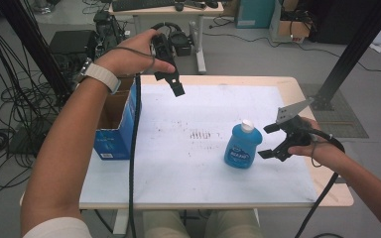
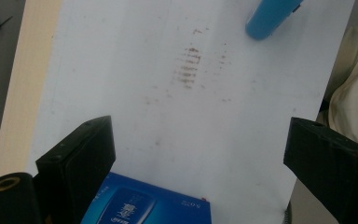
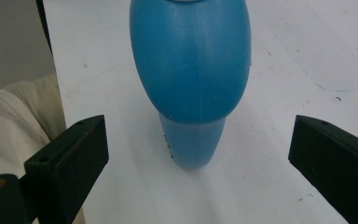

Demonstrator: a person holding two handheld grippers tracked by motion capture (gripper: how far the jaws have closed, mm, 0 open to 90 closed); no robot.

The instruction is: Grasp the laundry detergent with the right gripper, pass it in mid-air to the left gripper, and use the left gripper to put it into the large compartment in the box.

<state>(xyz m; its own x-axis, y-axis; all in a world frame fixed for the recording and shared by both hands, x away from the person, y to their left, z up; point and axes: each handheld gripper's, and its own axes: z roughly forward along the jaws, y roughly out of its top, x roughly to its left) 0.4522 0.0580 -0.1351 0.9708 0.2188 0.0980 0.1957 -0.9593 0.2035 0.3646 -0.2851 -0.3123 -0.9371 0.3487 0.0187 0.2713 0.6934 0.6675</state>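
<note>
One blue bottle [image 1: 242, 147] with a white cap stands on the table [image 1: 188, 183]. One blue cardboard box [image 1: 117, 130] sits at the table's left edge, open on top. Two grippers: left gripper [image 1: 176, 85], one, jaws apart, nothing between; right gripper [image 1: 269, 141], one, jaws apart, just beside the bottle. One watch [image 1: 98, 75] on the left wrist. One white sheet [image 1: 178, 119], one brown smudge patch [image 1: 201, 134].

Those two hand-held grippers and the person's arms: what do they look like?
Both are black. The left gripper ends in blocky black jaws, and a black cable trails down from it. The right gripper carries a grey three-cornered plate with small holes on top and trails its own black cable. The left wrist wears a watch with a pale band; a short pale sleeve covers the left shoulder.
</note>
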